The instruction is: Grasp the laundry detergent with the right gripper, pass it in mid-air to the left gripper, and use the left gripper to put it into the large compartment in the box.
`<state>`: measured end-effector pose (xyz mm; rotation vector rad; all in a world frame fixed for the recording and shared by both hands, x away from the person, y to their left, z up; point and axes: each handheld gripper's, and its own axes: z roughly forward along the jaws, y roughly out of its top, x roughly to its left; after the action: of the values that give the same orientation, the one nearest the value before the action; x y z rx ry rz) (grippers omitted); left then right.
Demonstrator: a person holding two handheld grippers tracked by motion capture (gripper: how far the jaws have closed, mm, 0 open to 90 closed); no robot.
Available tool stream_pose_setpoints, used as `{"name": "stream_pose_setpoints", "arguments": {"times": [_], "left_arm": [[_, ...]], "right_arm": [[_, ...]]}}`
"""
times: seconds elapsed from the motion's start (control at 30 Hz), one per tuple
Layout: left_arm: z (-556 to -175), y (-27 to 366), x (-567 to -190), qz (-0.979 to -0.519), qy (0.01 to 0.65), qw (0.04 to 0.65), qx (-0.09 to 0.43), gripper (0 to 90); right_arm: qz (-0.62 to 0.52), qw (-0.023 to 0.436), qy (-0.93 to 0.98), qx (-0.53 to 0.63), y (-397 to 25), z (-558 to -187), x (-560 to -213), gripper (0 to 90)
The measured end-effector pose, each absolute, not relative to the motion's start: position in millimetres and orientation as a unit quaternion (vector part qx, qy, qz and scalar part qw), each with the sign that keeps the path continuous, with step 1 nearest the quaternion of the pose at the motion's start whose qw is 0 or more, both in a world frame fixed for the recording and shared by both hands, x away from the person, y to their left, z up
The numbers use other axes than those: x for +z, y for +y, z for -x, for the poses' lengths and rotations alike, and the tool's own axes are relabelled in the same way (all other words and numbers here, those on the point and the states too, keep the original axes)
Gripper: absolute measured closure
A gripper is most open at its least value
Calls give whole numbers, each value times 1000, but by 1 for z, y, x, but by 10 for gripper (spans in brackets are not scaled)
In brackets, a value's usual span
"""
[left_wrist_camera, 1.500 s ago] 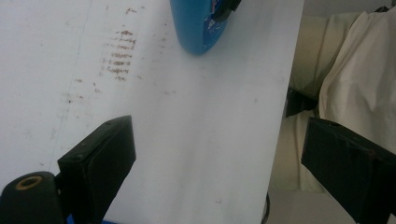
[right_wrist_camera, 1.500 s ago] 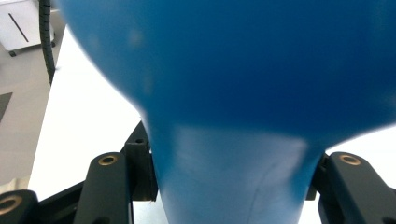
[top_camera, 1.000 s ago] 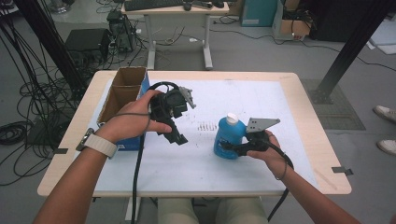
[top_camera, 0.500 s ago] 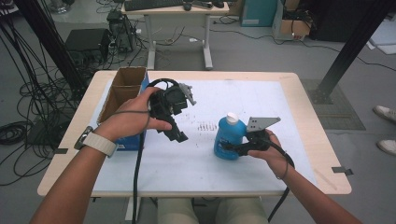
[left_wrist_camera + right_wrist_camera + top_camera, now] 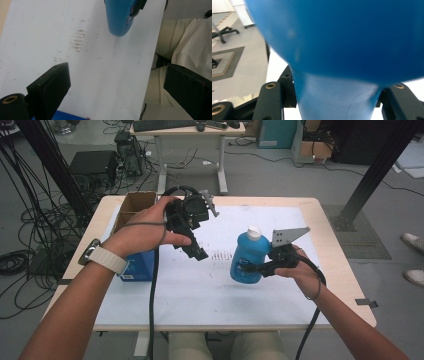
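Though bottle unmoved, left claw higher.

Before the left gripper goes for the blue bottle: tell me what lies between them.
Nothing visible does. The left gripper, jaws open and empty, hangs over the bare white mat; the blue bottle, clamped in the right gripper, lies beyond it. The blue box sits off that line.

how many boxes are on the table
2: an open cardboard box at the far left edge, and a blue box just in front of it, partly behind the left forearm. Others could be hidden.
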<state>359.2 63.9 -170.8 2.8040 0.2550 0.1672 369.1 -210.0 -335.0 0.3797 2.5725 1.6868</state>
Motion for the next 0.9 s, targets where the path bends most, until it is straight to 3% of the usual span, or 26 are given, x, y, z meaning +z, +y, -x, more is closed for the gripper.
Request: {"name": "stream_pose_setpoints", "arguments": {"times": [0.63,0.9], "left_arm": [[-358,32,-141,-987,54,146,47,70],[-357,27,-139,-988,48,142,40,63]], "right_arm": [[-55,-32,847,528,-195,-369,-302,428],[-31,-34,851,524,-187,-370,-298,429]]}}
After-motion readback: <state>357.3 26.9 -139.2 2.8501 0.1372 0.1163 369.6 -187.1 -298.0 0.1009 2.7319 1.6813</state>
